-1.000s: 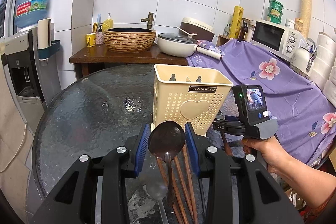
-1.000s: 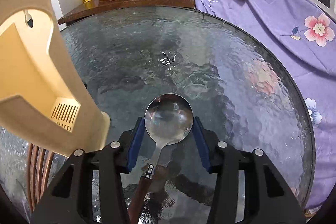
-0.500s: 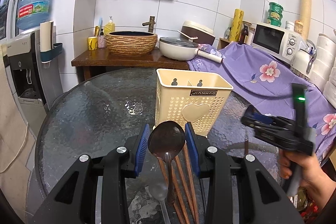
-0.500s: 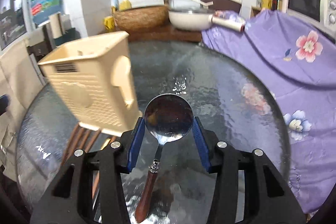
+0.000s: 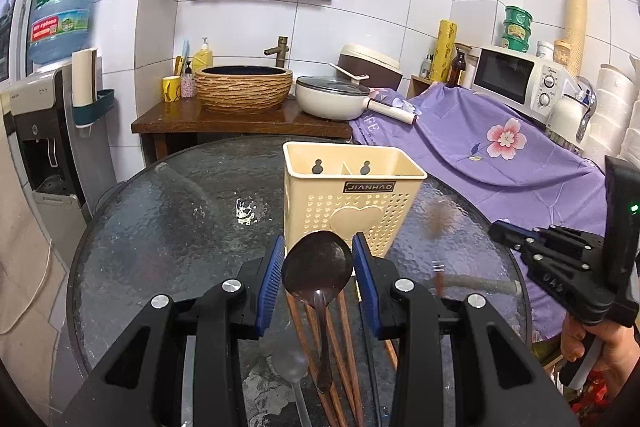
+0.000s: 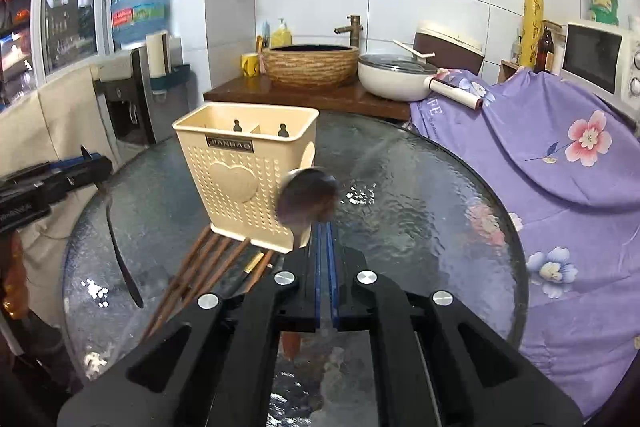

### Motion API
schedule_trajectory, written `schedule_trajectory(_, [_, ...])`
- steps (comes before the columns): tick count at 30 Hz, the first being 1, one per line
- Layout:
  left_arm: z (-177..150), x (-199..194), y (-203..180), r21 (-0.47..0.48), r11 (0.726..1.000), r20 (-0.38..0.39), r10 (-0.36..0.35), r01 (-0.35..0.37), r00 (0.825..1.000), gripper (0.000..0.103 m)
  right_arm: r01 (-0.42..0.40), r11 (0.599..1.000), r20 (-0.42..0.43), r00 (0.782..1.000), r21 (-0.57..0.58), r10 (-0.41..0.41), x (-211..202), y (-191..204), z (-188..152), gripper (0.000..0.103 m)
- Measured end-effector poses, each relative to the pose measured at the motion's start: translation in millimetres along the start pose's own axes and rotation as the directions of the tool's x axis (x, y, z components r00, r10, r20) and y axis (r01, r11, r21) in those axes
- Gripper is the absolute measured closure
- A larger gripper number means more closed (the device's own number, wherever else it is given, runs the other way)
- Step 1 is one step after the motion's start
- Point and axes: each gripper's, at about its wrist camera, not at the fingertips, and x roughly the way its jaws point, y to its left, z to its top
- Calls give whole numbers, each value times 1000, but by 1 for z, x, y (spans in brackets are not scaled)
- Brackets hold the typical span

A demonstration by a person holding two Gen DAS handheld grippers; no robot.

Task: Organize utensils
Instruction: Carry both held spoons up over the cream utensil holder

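A cream utensil holder stands upright on the round glass table; it also shows in the right wrist view. My left gripper holds a dark spoon by its bowl, a little above the table. My right gripper is shut on the neck of a steel spoon with a brown handle, blurred, raised beside the holder. Brown chopsticks lie on the glass in front of the holder.
A clear plastic spoon lies under my left gripper. A purple flowered cloth covers the right side. A white pan and woven basin sit on the wooden counter behind. A water dispenser stands at the left.
My right gripper has closed tight on the steel spoon, lifted it and swung back from the holder to the right. My left gripper has risen slightly with the dark spoon.
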Motion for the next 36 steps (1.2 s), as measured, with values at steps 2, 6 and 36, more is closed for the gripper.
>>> schedule_trajectory(2, [1,-1,0,0,1000,4,2,-2,1000,68,-14,1000,-1,1000,19,14,2,-3,-2,98])
schedule_trajectory(6, [-1,2,3,-10,1000,-7,4,-4,1000,68,-18,998,-21,1000,67,19,15,-14,-5,97])
schedule_trajectory(36, [0,9,0,-4,1000,-5,-19,19,1000,68,343,892,-433,880,293,-196,200,-75,-22,39])
